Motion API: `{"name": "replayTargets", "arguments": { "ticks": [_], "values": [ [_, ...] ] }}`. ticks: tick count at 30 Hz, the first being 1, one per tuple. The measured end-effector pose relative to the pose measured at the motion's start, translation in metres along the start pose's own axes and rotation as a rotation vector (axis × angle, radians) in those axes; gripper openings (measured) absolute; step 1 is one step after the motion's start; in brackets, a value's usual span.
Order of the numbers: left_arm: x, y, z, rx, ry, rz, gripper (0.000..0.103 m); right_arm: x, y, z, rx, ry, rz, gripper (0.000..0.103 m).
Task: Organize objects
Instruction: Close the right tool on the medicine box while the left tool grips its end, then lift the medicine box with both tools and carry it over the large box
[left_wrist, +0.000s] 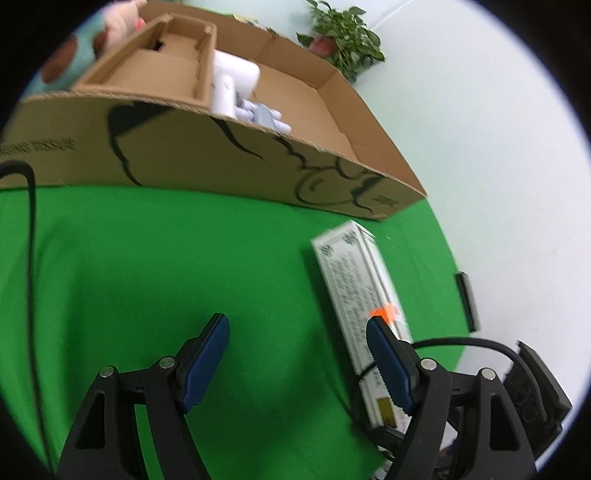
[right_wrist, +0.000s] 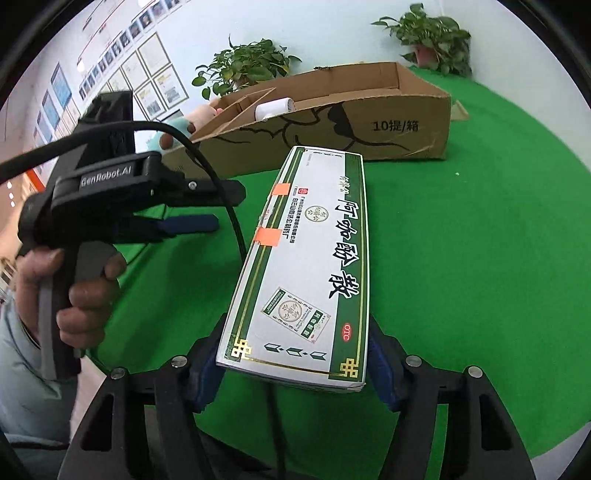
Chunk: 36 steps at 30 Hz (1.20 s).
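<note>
Box (right_wrist: 299, 258) — lengthwise toward carton (right_wrist: 406, 122), seemingly level

Green cloth (right_wrist: 480, 258) covers table. Two potted plants (right_wrist: 243, 66) (right_wrist: 432, 37) far back. Framed papers (right_wrist: 155, 85) on left wall.

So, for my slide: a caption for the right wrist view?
Right gripper holding a medicine box before the carton.

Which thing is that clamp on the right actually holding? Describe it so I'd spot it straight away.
Start at the big open cardboard box on the green tabletop. In front of it, the right gripper clamps one end of a long flat medicine carton. Unlike the plain brown box, it is white with green borders, gold corner knots, large black Chinese characters and two orange tape strips on its edge.
</note>
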<state>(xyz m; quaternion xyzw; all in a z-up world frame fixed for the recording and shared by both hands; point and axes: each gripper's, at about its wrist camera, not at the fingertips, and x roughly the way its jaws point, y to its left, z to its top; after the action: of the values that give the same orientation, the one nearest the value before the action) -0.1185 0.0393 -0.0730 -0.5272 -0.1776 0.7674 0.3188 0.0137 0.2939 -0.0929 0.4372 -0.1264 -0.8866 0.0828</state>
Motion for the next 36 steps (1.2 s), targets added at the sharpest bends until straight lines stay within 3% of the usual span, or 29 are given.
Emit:
{"name": "replayTargets", "arguments": {
  "ticks": [3,9,12,17,21,24,25,27,36],
  "values": [
    [0.002,-0.001,-0.001,-0.019,0.014,-0.032,0.076,-0.002,0.001,0.002,0.006,-0.006,0.059,0.063],
    [0.000,-0.003,-0.002,-0.032,0.022,-0.096,0.067,-0.006,0.005,0.002,-0.029,-0.024,0.045,0.063],
    [-0.004,-0.001,0.000,-0.049,0.021,-0.128,0.067,-0.012,0.009,0.001,-0.055,-0.059,0.033,0.063],
    [-0.015,0.005,0.002,-0.089,0.004,-0.196,0.067,-0.019,0.009,0.005,-0.051,-0.086,0.094,0.063],
    [-0.022,0.000,0.004,-0.101,-0.008,-0.259,0.067,-0.024,0.021,0.003,-0.140,-0.110,0.088,0.062],
    [-0.022,-0.012,0.005,-0.068,-0.001,-0.255,0.066,-0.032,0.044,-0.001,-0.264,-0.151,0.053,0.061],
    [-0.022,-0.015,0.005,-0.059,0.000,-0.256,0.059,-0.034,0.050,-0.001,-0.292,-0.165,0.046,0.061],
    [-0.024,-0.023,0.005,-0.031,-0.014,-0.261,0.054,-0.034,0.059,0.001,-0.319,-0.182,0.021,0.061],
    [-0.050,-0.054,0.024,0.084,-0.096,-0.197,0.045,-0.033,0.064,0.021,-0.290,-0.211,0.001,0.059]
  ]
}}
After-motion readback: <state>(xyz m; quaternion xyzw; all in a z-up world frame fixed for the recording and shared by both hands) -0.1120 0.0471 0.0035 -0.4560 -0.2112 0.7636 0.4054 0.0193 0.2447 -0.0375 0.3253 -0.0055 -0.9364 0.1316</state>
